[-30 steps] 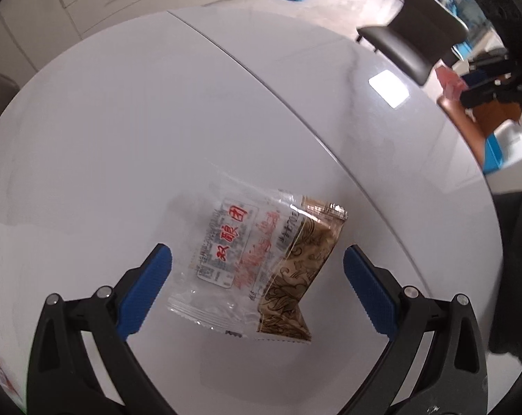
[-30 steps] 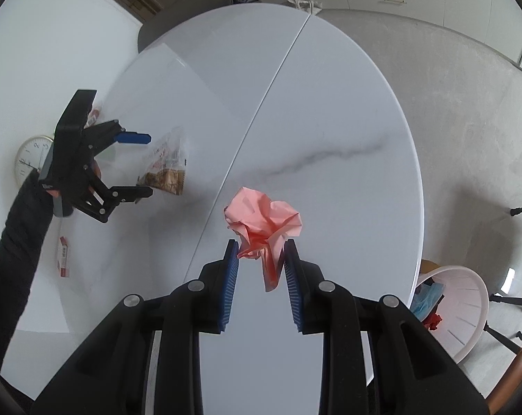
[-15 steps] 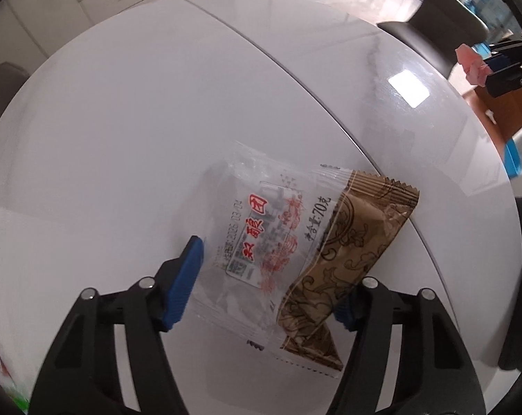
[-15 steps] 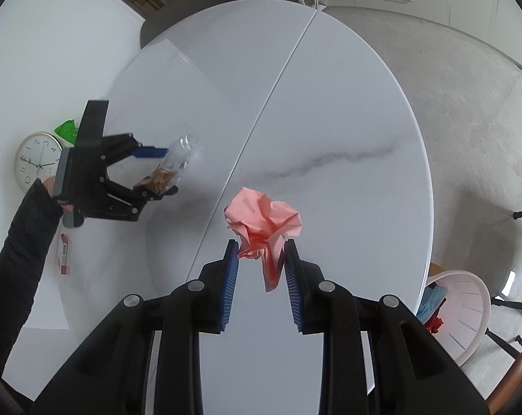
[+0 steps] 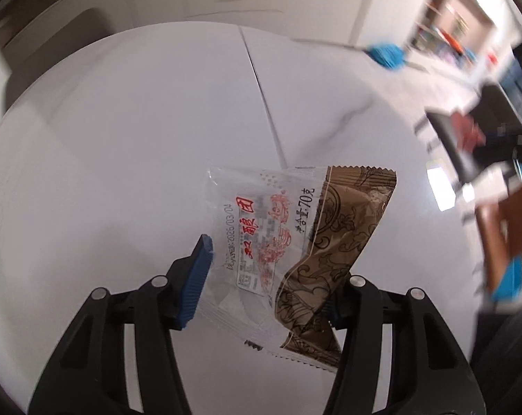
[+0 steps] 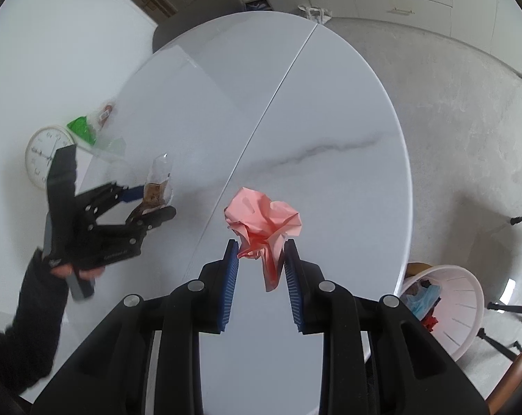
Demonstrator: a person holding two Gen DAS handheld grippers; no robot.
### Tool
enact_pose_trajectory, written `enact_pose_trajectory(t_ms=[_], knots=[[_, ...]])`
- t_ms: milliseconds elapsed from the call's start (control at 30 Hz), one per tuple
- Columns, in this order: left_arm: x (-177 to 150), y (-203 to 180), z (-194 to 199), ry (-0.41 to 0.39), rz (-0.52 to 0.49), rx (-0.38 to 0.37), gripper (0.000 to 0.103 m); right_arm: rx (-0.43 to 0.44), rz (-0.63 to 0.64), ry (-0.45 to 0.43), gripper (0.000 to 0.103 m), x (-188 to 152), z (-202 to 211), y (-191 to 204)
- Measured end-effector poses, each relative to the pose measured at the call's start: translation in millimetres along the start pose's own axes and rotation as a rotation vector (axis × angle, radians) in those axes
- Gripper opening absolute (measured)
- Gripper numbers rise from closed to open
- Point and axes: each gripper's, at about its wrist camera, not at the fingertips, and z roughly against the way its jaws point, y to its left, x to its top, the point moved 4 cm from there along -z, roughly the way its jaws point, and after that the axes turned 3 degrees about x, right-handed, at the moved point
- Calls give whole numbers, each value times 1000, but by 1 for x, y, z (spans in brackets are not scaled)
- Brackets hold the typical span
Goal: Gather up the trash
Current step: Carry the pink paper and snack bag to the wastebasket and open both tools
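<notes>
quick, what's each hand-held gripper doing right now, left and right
Left hand-held gripper: jaws closing on the snack wrapper, lifted off the table.
Right hand-held gripper: closed on the crumpled pink paper.

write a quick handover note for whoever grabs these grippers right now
Left gripper: fingers closing on the clear-and-brown plastic snack wrapper, lifted off the white round marble table.
Right gripper: shut on the crumpled pink paper ball, held above the table.
White slatted waste basket sits on the floor by the table's edge, some trash already inside.
Left to do: drop both pieces in the basket. Green-and-clear packaging waits at the table's far side.
</notes>
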Motion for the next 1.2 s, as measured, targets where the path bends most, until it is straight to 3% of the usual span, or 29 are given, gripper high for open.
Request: enact_pose_trajectory(t_ms=[167, 400, 533, 667, 933, 1200], knots=[[-18, -50, 38, -31, 254, -1, 54, 37, 50, 20, 28, -18, 27, -8], [-25, -128, 79, -55, 325, 72, 54, 57, 132, -19, 28, -28, 81, -33], [-4, -196, 77, -69, 278, 74, 54, 45, 128, -54, 28, -38, 111, -68], [9, -239, 70, -80, 216, 65, 54, -5, 86, -62, 29, -56, 128, -114], [11, -297, 55, -48, 168, 30, 54, -116, 55, 29, 30, -99, 107, -179], [9, -323, 50, -18, 146, 33, 54, -83, 77, 80, 30, -114, 81, -192]])
